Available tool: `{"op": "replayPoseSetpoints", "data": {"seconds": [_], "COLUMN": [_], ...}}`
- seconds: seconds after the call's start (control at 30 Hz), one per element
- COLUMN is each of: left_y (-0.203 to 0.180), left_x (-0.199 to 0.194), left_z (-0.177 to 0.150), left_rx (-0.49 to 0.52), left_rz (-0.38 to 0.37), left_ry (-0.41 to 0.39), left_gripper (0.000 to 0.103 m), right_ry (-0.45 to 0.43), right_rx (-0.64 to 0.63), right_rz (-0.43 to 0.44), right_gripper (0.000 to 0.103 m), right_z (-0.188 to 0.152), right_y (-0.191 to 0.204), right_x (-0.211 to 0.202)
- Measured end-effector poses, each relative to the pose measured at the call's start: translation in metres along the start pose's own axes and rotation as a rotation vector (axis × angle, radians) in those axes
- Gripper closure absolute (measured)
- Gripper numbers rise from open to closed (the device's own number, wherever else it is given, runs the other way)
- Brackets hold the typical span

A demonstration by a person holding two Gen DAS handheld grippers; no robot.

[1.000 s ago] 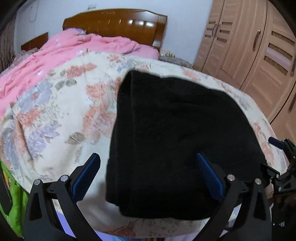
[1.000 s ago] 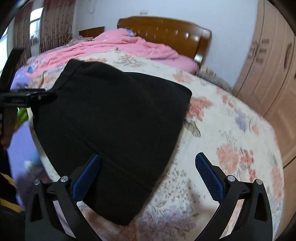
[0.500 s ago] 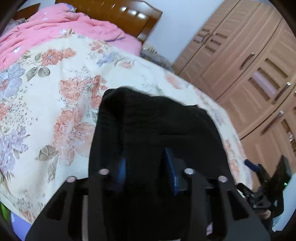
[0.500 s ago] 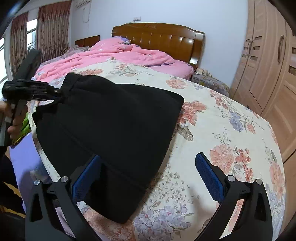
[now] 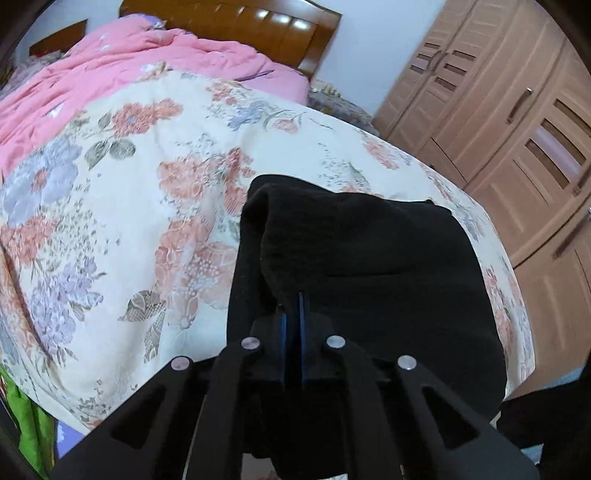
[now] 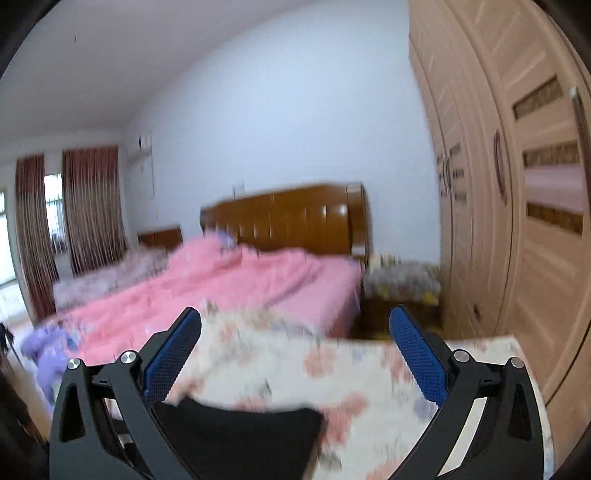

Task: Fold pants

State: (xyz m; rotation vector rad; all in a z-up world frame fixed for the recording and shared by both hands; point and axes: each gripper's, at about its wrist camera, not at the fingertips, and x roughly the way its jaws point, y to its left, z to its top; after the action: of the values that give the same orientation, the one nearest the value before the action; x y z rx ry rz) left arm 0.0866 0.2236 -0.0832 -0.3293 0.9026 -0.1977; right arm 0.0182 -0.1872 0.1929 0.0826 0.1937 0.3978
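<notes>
Two blue pads are seen pressed together at the tip of the left gripper (image 5: 292,314), having just been closing, with a fold of the black pants (image 5: 369,288) pinched between them. The pants are spread in a folded heap on the floral quilt (image 5: 147,206), at the near end of the bed, far from the wooden headboard (image 5: 236,26). A pink blanket (image 5: 110,74) is bunched between the quilt and the headboard. The right gripper (image 6: 295,354) is held spread wide, with nothing between its blue pads, and is aimed toward the headboard over the quilt; only an edge of the pants is caught low in its blurred view. A wooden wardrobe (image 6: 517,221) is seen to the right of the headboard.
</notes>
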Motion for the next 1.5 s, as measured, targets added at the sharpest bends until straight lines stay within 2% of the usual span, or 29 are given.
{"op": "replayPoseSetpoints", "data": {"seconds": [0.07, 0.13, 0.2, 0.27, 0.33, 0.37, 0.43, 0.47, 0.53, 0.63, 0.67, 0.7, 0.73, 0.8, 0.83, 0.87, 0.9, 0.93, 1.0, 1.07, 1.1, 1.17, 1.2, 1.23, 1.27, 1.3, 1.33, 1.43, 1.5], "left_y": [0.000, -0.004, -0.008, -0.009, -0.007, -0.005, 0.002, 0.004, 0.009, 0.011, 0.012, 0.014, 0.017, 0.023, 0.020, 0.012, 0.002, -0.014, -0.041, -0.071, -0.078, -0.080, -0.076, -0.069, -0.062, -0.055, -0.048, -0.022, -0.026], "left_x": [0.001, 0.001, 0.001, 0.001, 0.001, 0.001, 0.003, 0.003, 0.003, 0.002, 0.002, 0.003, 0.002, -0.005, -0.016, -0.028, -0.040, -0.055, -0.067, -0.062, -0.053, -0.017, -0.002, 0.017, 0.034, 0.043, 0.045, 0.039, 0.033], "left_z": [-0.003, -0.004, -0.005, -0.005, -0.005, -0.006, -0.008, -0.009, -0.011, -0.012, -0.012, -0.012, -0.013, -0.015, -0.016, -0.016, -0.016, -0.014, -0.008, 0.004, 0.009, 0.025, 0.029, 0.033, 0.033, 0.028, 0.024, 0.017, 0.019], "left_rx": [0.001, 0.011, 0.029, 0.034, 0.023, 0.018, -0.002, -0.007, -0.014, -0.008, -0.010, -0.013, -0.019, -0.079, -0.087, -0.070, -0.046, -0.020, 0.016, 0.068, 0.064, 0.009, -0.020, -0.055, -0.045, -0.030, -0.046, -0.166, -0.181], "left_rz": [0.024, 0.048, 0.075, 0.088, 0.086, 0.082, 0.051, 0.039, 0.014, 0.020, 0.056, 0.122, 0.148, 0.122, 0.136, 0.186, 0.234, 0.211, 0.078, -0.055, -0.100, -0.193, -0.219, -0.205, -0.123, -0.100, -0.141, -0.284, -0.277], "left_ry": [0.005, 0.003, 0.000, 0.001, 0.001, 0.001, 0.002, 0.003, 0.000, -0.010, -0.012, -0.016, -0.021, -0.025, -0.050, -0.082, -0.117, -0.162, -0.192, -0.202, -0.198, -0.129, -0.099, -0.048, 0.002, 0.007, -0.018, -0.077, -0.061], "left_gripper": [0.094, 0.094, 0.093, 0.092, 0.088, 0.086, 0.085, 0.085, 0.083, 0.074, 0.047, 0.028, 0.027, 0.028, 0.028, 0.029, 0.029, 0.029, 0.019, 0.009, 0.007, 0.007, 0.008, 0.008, 0.009, 0.011, 0.011, 0.012, 0.012], "right_ry": [0.018, 0.148, 0.310, 0.485, 0.611, 0.681, 0.776, 0.851, 0.861, 0.792, 0.728, 0.698, 0.711, 0.839, 0.848, 0.811, 0.819, 0.814, 0.805, 0.796, 0.789, 0.770, 0.754, 0.740, 0.725, 0.720, 0.720, 0.730, 0.723], "right_rx": [-0.052, -0.106, -0.187, -0.186, -0.179, -0.255, -0.363, -0.272, -0.121, -0.179, -0.193, -0.184, -0.180, -0.289, -0.352, -0.327, -0.307, -0.303, -0.313, -0.311, -0.305, -0.272, -0.245, -0.227, -0.221, -0.231, -0.234, -0.139, -0.101], "right_rz": [0.007, 0.030, 0.037, 0.117, 0.187, 0.189, 0.069, 0.100, 0.148, 0.055, 0.086, 0.141, 0.175, 0.132, 0.107, 0.117, 0.118, 0.117, 0.117, 0.120, 0.125, 0.133, 0.133, 0.123, 0.077, 0.004, -0.033, -0.039, -0.063], "right_gripper": [0.004, 0.004, 0.005, 0.005, 0.012, 0.012, 0.008, 0.005, 0.006, 0.005, 0.005, 0.005, 0.005, 0.004, 0.004, 0.004, 0.004, 0.004, 0.004, 0.004, 0.004, 0.005, 0.005, 0.005, 0.005, 0.005, 0.005, 0.005, 0.005], "right_z": [-0.005, -0.036, -0.087, -0.134, -0.165, -0.187, -0.216, -0.229, -0.229, -0.209, -0.199, -0.195, -0.198, -0.231, -0.244, -0.243, -0.241, -0.241, -0.243, -0.241, -0.240, -0.229, -0.223, -0.218, -0.214, -0.213, -0.213, -0.214, -0.207], "right_y": [0.008, 0.021, 0.040, 0.056, 0.069, 0.080, 0.082, 0.067, 0.046, 0.058, 0.070, 0.076, 0.079, 0.094, 0.099, 0.096, 0.092, 0.091, 0.093, 0.093, 0.092, 0.086, 0.080, 0.076, 0.068, 0.060, 0.054, 0.028, 0.024], "right_x": [0.007, 0.037, 0.083, 0.130, 0.165, 0.190, 0.220, 0.238, 0.242, 0.213, 0.195, 0.187, 0.188, 0.210, 0.215, 0.214, 0.213, 0.213, 0.214, 0.214, 0.211, 0.208, 0.203, 0.201, 0.199, 0.199, 0.201, 0.208, 0.212]}}
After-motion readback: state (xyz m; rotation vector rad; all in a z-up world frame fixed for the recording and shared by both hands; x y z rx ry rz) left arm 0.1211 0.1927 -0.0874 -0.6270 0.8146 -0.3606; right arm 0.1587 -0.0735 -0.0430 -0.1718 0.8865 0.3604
